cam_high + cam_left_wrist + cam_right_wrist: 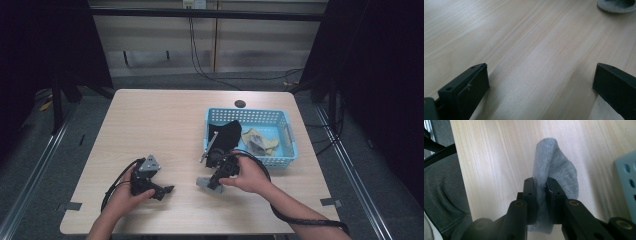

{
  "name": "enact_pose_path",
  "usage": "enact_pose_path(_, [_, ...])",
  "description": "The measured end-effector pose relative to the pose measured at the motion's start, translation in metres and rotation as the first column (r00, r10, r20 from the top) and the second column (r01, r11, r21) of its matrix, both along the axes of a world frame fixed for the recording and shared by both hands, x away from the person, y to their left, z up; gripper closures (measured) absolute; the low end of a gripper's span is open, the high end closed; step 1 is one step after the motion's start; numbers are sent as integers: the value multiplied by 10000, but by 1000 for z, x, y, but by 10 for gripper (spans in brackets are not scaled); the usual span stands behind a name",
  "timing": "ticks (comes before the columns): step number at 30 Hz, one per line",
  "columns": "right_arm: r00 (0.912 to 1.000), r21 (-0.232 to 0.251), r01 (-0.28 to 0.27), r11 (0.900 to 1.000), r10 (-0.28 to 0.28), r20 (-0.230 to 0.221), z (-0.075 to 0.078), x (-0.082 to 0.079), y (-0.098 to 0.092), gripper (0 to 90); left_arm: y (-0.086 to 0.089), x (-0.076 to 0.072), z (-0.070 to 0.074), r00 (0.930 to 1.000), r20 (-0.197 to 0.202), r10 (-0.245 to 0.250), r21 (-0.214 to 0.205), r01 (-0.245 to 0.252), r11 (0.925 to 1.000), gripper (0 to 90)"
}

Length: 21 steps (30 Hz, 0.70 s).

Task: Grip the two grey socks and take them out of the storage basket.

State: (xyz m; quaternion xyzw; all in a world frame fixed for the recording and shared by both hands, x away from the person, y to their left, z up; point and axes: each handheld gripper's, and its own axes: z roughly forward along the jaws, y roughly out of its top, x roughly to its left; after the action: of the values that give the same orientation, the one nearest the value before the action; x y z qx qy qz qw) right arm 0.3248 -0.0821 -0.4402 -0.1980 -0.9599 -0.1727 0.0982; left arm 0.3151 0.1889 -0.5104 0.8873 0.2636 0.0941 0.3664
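Grey cloth, that's what I've got in my right gripper (pixel 540 185): a grey sock (pixel 554 170) pinched between the two black jaws, which stand narrow with the fabric bunched up in the slot. In the right gripper view the pads sit against the cloth on both sides, so I'm calling that a hold, though the squeeze looks light. The sock's free end arches up ahead of the jaws and then flops down onto the table (pixel 499 157), with a corner of the blue basket (pixel 627 185) at the right edge of that view.

From the high view, my right gripper (pixel 216 181) is down low over the pale wood table (pixel 150 125), just in front of the blue basket (pixel 290 150), and the grey sock (pixel 204 183) shows as a small lump at the jaw tips, lying on the table near its front edge. In the basket there's a black cloth (pixel 226 134) draped over the near-left wall, and a beige piece (pixel 257 141) lying on the basket floor beside it.

Over on the other side, my left gripper (pixel 165 191) rests on the table, well apart from the sock, pointing roughly towards it. In the left gripper view its jaws stand wide, nothing but bare wood between them, and the grey sock (pixel 616 5) peeks in at the top right corner, far off from the left gripper (pixel 540 82).
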Motion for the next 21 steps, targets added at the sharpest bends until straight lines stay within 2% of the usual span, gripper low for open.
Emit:
enact_pose_path(7, [10000,-7,89,10000,-89,-37,1,-1,-1,640,0,0,0,10000,-10,22,-12,-22,10000,0])
enact_pose_path(15, [10000,19,70,10000,-70,21,5,-3,-4,534,0,0,0,10000,8,10,4,-10,10000,0])
enact_pose_path(16, [9999,43,114,9999,-114,7,6,-4,-5,485,0,0,0,10000,5,23,-1,-23,10000,0])
enact_pose_path(19, [9998,-5,177,9998,-177,-16,10,-5,-6,441,0,0,0,10000,3,0,5,0,10000,0])
enact_pose_path(21, [9998,-92,166,9998,-165,142,13,-5,-8,400,0,0,0,10000,-1,10,-8,-10,10000,0])
